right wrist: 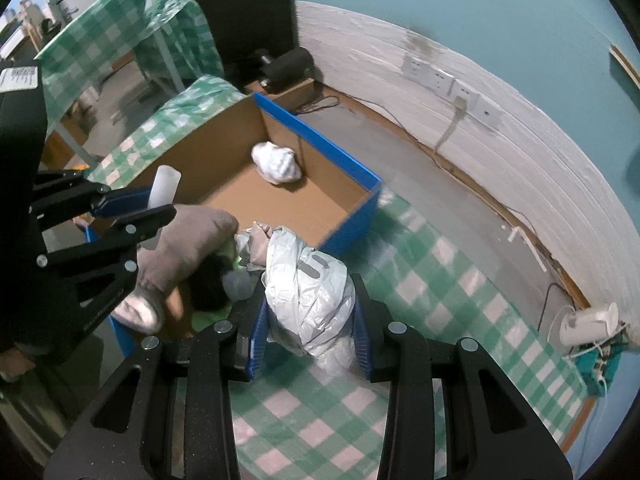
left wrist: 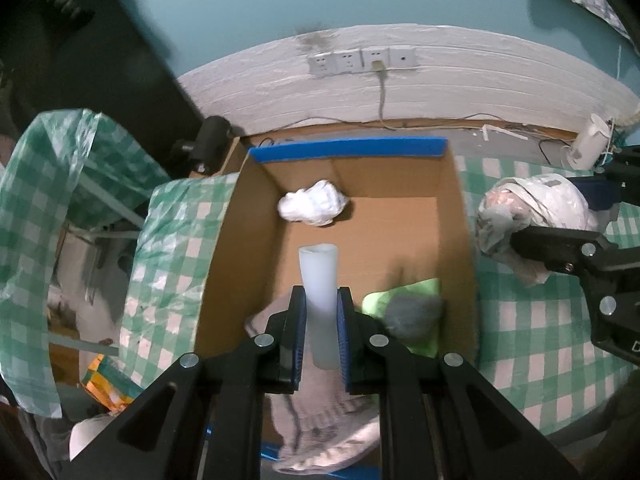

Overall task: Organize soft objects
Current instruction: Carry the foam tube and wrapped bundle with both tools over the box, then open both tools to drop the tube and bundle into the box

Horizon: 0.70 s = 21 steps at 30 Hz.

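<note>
Over the cardboard box (left wrist: 456,216), left tool (left wrist: 322,320) pinching a pale translucent tube (left wrist: 319,276) at mid-length, upper end poking toward 12 o'clock. Looks light, squashy, somewhat slick; best gripped mid-body as now. At 3 o'clock of the box, above the checked bench (right wrist: 440,272), right tool (right wrist: 310,320) clamped on a crumpled silvery plastic bundle (right wrist: 308,292); likely light, compressible, prone to slipping at loose folds. Inside the box: white wad (left wrist: 312,202), green cloth (left wrist: 416,292), grey ball (left wrist: 412,312).

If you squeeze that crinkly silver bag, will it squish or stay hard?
Probably squish: the silver bag looks wrinkled and bunched between the right gripper pads. It likely feels light and floppy, since loose folds sag past the fingers. Its shiny film could be slippery.
</note>
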Tool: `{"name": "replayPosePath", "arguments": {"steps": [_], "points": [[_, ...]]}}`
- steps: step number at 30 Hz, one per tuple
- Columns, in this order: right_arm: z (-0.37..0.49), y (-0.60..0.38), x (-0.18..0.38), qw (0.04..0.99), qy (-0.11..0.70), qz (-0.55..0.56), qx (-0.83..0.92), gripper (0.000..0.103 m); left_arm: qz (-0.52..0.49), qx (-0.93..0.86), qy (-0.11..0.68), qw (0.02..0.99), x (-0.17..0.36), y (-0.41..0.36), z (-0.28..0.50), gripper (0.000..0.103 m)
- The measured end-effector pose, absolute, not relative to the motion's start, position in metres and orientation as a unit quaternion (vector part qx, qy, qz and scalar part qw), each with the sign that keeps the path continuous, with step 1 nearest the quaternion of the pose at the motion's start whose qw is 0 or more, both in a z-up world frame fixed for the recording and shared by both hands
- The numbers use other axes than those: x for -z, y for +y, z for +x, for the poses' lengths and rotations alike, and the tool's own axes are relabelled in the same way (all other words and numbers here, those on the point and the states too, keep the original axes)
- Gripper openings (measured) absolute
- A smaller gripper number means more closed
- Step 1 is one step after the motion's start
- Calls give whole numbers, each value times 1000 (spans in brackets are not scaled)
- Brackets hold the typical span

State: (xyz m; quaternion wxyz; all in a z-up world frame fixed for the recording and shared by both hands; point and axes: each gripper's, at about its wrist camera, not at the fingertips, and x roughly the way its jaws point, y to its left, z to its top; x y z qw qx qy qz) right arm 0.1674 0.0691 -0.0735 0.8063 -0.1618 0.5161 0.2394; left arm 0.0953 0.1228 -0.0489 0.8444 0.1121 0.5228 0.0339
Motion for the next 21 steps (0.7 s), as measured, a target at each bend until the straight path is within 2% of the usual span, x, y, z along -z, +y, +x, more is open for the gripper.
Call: {"name": "replayPosePath", "arguments": {"steps": [16,21], "points": [[192,143,100,787,537,-163,-255,36,83,-81,552,826,79,182,107,15],[199,147,107,781,548,-148,-261,40,76,-94,557,821,81,189,110,24]]}}
